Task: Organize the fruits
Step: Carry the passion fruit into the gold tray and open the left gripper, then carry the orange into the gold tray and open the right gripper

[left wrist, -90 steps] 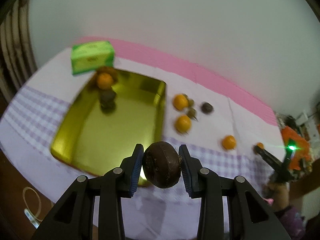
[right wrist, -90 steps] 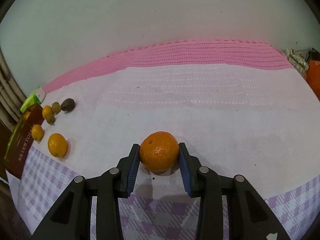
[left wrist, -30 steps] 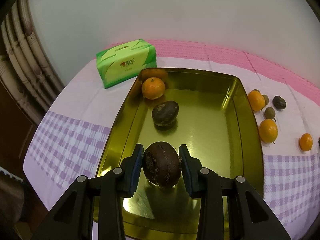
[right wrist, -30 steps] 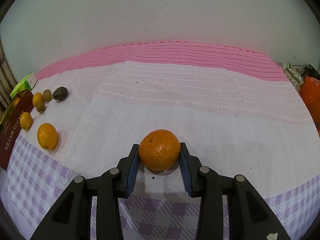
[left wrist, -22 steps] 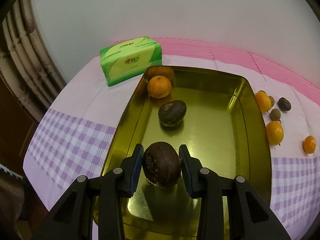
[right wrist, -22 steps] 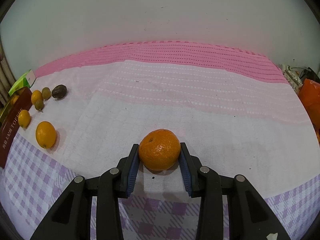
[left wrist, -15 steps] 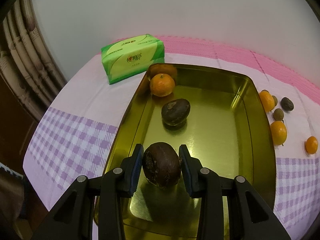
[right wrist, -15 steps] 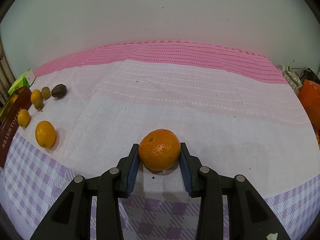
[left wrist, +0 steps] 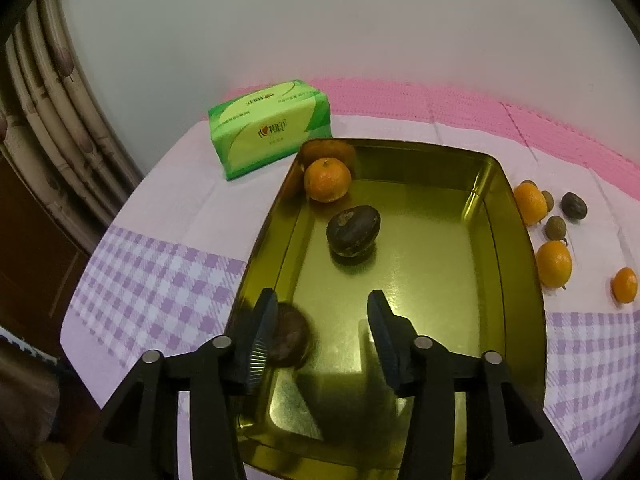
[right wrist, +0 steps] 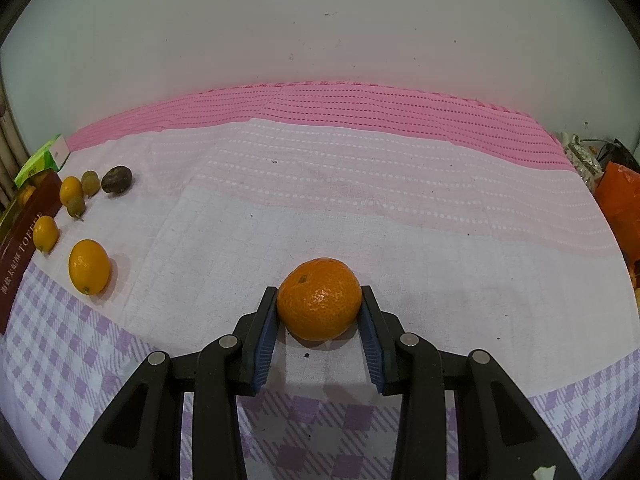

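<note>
Now the left tongs (left wrist: pixel 322 334) have just been opening, and the dark fruit (left wrist: pixel 289 341) sits loose in the gold tray (left wrist: pixel 520 264); it may roll. Right tongs (right wrist: pixel 319 334) clench an orange (right wrist: pixel 319 299) on the counter.

A home, by the look of it: a table (right wrist: pixel 360 200) under a pink-and-lilac checked cloth, a green tissue pack (left wrist: pixel 270 132) (soft wrapper), curtain folds (left wrist: pixel 48 120) beside a plain wall.
</note>
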`<state>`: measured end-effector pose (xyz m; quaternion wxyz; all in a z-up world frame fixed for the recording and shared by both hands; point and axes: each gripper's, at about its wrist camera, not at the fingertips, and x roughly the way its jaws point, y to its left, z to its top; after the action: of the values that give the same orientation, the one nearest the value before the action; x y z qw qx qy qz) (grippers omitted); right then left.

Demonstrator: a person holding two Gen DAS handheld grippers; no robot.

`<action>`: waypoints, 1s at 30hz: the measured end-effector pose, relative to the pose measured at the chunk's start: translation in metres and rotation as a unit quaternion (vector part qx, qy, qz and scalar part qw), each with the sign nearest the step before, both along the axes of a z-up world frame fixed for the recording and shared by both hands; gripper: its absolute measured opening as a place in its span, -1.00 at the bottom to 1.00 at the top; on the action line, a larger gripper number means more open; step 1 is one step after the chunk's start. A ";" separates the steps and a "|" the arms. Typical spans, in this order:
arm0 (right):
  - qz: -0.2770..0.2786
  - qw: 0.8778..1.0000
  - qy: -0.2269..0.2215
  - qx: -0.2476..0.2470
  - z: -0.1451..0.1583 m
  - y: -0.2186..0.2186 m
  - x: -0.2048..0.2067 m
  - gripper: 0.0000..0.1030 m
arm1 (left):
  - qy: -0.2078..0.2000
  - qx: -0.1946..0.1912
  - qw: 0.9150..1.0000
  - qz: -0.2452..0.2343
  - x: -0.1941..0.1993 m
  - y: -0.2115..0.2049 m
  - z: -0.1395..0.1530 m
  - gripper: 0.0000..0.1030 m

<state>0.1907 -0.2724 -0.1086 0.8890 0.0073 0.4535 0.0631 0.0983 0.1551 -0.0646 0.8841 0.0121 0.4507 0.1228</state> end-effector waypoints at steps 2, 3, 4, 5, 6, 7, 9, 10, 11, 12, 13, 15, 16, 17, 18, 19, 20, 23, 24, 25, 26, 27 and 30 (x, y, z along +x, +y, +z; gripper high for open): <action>0.000 1.000 0.000 0.000 0.000 0.000 0.000 -0.31 | -0.001 0.001 1.000 -0.001 -0.001 0.000 0.003 -0.01; 0.000 1.000 0.000 0.000 0.000 0.000 -0.001 -0.31 | -0.002 0.001 1.000 0.000 -0.002 0.000 0.004 0.00; 0.000 1.000 0.000 -0.001 0.000 0.000 -0.001 -0.31 | -0.003 0.002 1.000 0.001 -0.003 0.000 0.005 0.00; 0.001 1.000 0.000 -0.002 0.000 0.001 0.000 -0.31 | -0.004 0.003 1.000 0.001 -0.004 0.000 0.007 0.01; 0.000 1.000 0.000 -0.001 0.000 0.000 0.000 -0.31 | -0.005 0.004 1.000 0.002 -0.005 0.001 0.009 0.02; 0.000 1.000 0.001 0.000 0.000 0.000 0.001 -0.31 | -0.006 0.004 1.000 0.003 -0.006 0.001 0.010 0.03; -0.001 1.000 0.005 0.004 0.001 0.001 0.000 -0.32 | -0.008 0.000 1.000 0.004 -0.007 0.003 0.012 0.03; -0.001 1.000 0.008 0.008 0.002 0.001 -0.001 -0.32 | -0.009 0.000 1.000 0.006 -0.008 0.004 0.013 0.03; -0.001 1.000 0.010 0.011 0.002 0.001 -0.001 -0.32 | -0.009 -0.001 1.000 0.007 -0.008 0.005 0.014 0.03; -0.002 1.000 0.013 0.018 0.003 0.001 -0.003 -0.33 | -0.008 -0.002 1.000 0.008 -0.008 0.005 0.014 0.03; -0.003 1.000 0.014 0.024 0.004 0.001 -0.005 -0.33 | -0.008 -0.005 1.000 0.011 -0.009 0.007 0.015 0.03; 0.000 0.999 0.011 0.031 0.008 0.005 -0.009 -0.33 | -0.007 -0.012 1.000 0.017 -0.009 0.009 0.015 0.03; 0.004 0.999 0.009 0.035 0.011 0.008 -0.012 -0.33 | -0.007 -0.015 1.000 0.020 -0.009 0.011 0.016 0.03; 0.006 0.999 0.007 0.037 0.013 0.010 -0.014 -0.33 | -0.007 -0.019 1.000 0.024 -0.010 0.013 0.017 0.03; 0.010 0.999 0.004 0.045 0.018 0.014 -0.017 -0.33 | -0.006 -0.023 0.999 0.029 -0.010 0.016 0.017 0.03; 0.014 0.999 0.001 0.049 0.022 0.018 -0.018 -0.33 | -0.006 -0.029 0.999 0.033 -0.011 0.018 0.018 0.03; 0.020 0.998 -0.002 0.054 0.027 0.023 -0.019 -0.33 | -0.006 -0.035 0.999 0.035 -0.011 0.020 0.018 0.03; 0.042 0.996 -0.011 0.073 0.043 0.041 -0.021 -0.33 | -0.007 -0.052 0.998 0.046 -0.012 0.026 0.020 0.03; 0.049 0.996 -0.014 0.077 0.048 0.049 -0.021 -0.33 | -0.007 -0.054 0.997 0.049 -0.012 0.027 0.020 0.03; 0.063 0.995 -0.019 0.082 0.056 0.060 -0.021 -0.33 | -0.008 -0.054 0.997 0.052 -0.013 0.028 0.021 0.03; 0.071 0.994 -0.022 0.085 0.060 0.068 -0.021 -0.33 | -0.009 -0.054 0.997 0.053 -0.014 0.028 0.022 0.03; 0.087 0.992 -0.027 0.090 0.068 0.081 -0.021 -0.33 | -0.011 -0.054 0.997 0.055 -0.015 0.029 0.024 0.03; 0.128 0.986 -0.035 0.098 0.085 0.118 -0.022 -0.33 | -0.021 -0.055 0.997 0.058 -0.018 0.029 0.029 0.03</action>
<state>0.1686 -0.1545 -0.0239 0.8838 0.0345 0.4112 0.2206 0.0808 0.1844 -0.0355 0.8840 -0.0656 0.4383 0.1490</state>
